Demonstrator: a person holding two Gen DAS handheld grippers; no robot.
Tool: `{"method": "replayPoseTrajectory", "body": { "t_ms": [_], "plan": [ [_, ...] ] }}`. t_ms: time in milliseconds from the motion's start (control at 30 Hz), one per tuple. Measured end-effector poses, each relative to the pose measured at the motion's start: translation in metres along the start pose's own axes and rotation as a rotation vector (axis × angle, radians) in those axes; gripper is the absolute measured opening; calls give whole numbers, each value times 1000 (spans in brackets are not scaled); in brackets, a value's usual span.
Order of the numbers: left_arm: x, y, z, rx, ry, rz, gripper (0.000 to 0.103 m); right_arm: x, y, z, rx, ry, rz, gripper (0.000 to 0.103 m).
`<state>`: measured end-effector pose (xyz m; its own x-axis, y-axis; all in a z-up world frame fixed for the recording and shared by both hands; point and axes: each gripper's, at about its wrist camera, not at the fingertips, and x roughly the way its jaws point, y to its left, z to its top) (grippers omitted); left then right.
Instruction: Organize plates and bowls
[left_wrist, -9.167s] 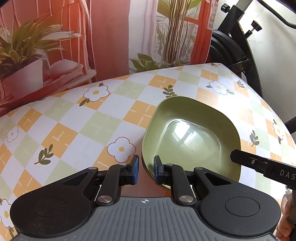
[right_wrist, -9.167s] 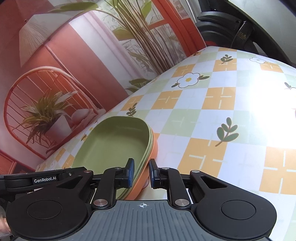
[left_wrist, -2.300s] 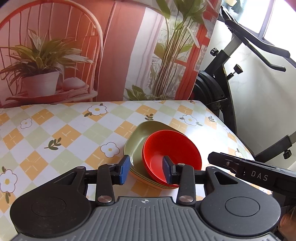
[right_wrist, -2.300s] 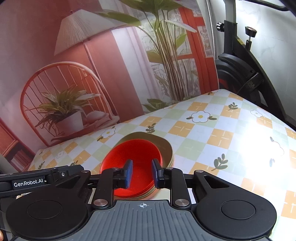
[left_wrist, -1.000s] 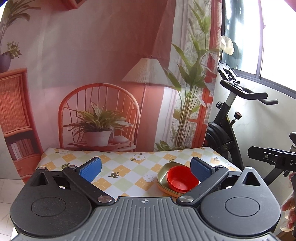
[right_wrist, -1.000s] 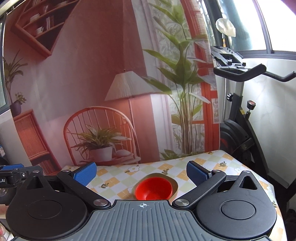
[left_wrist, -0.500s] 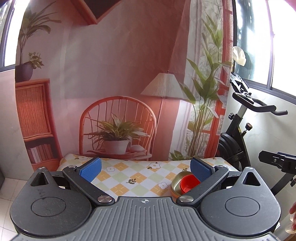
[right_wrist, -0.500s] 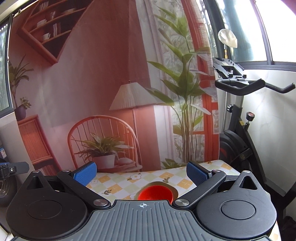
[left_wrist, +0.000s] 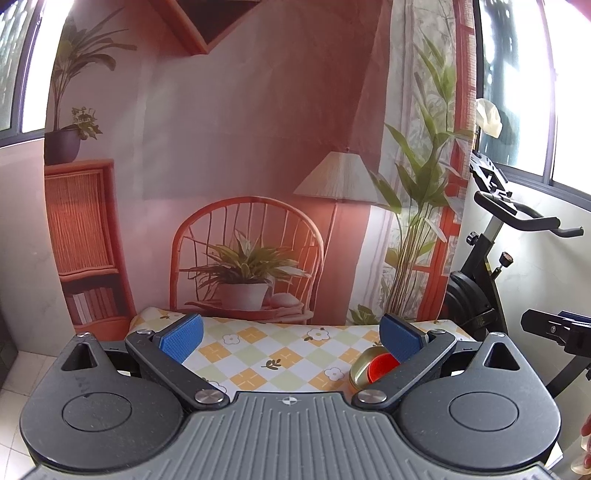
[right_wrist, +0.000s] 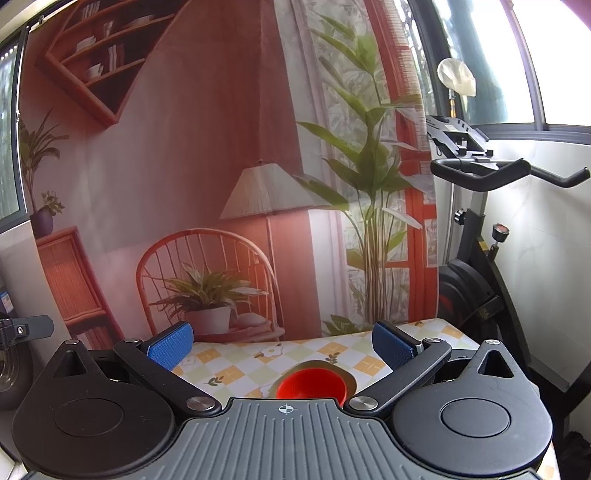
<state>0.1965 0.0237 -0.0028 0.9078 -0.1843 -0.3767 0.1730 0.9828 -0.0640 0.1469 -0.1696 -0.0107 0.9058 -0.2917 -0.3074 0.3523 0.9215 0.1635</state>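
The red bowl (right_wrist: 312, 384) sits nested in the green plate (left_wrist: 360, 369), a stack at the right near part of the bench (left_wrist: 258, 354). It lies low and far ahead of both grippers, almost centred under the right gripper (right_wrist: 282, 341), to the right of the left gripper (left_wrist: 291, 334). Both pairs of jaws stand spread wide and grasp nothing. The stack looks finished. The right bench edge is close to the plate, while the left half gives free room.
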Motion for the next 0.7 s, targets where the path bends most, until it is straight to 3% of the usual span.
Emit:
{"method": "replayPoseTrajectory", "body": {
  "t_ms": [700],
  "plan": [
    [3, -2, -2, 6, 20, 29, 101, 0, 3, -3, -2, 6, 2, 103]
  ]
}}
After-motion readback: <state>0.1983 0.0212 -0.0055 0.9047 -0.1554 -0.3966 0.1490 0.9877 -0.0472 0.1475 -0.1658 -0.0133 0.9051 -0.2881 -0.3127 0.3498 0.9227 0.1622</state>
